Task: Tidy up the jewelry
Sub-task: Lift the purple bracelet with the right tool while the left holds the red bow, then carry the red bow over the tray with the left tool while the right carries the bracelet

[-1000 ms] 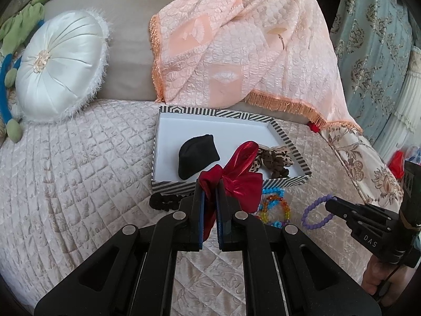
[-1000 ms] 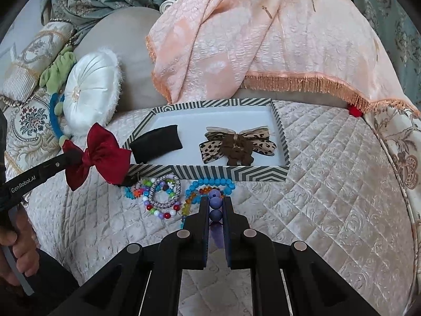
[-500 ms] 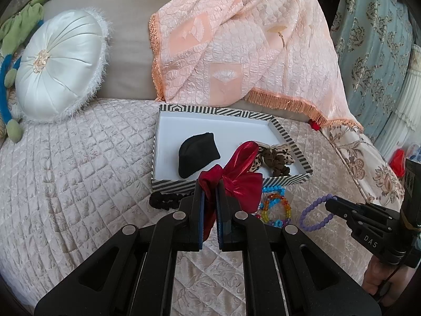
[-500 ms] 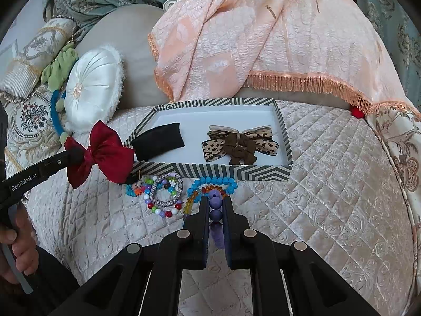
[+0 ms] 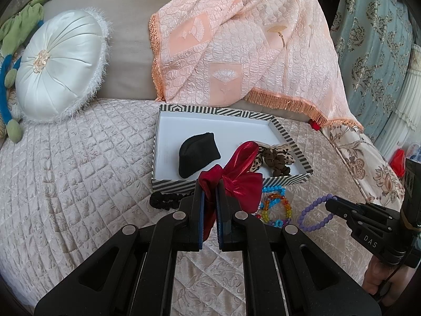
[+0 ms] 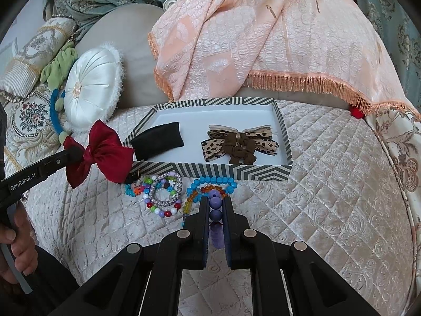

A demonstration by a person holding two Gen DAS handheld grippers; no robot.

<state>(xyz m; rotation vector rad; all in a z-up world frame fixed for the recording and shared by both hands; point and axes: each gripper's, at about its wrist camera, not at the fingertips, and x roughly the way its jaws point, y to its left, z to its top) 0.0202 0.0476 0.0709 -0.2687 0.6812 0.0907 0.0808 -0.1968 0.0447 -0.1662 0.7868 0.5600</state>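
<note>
Clamped tight in the left gripper (image 5: 209, 193), a red bow (image 5: 238, 172) held above the near rim of the striped box (image 6: 218, 171); pinched between the closed right gripper (image 6: 216, 205), a purple bracelet (image 5: 313, 214) over the beads (image 6: 163, 192). Best carried well past the rim before release, clear of the black pouch (image 6: 158, 143) and leopard bow (image 6: 238, 144), one hand at a time.

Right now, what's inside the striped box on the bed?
The striped box holds a black pouch and a leopard bow on its white floor. Whatever lies under those two is covered.
</note>
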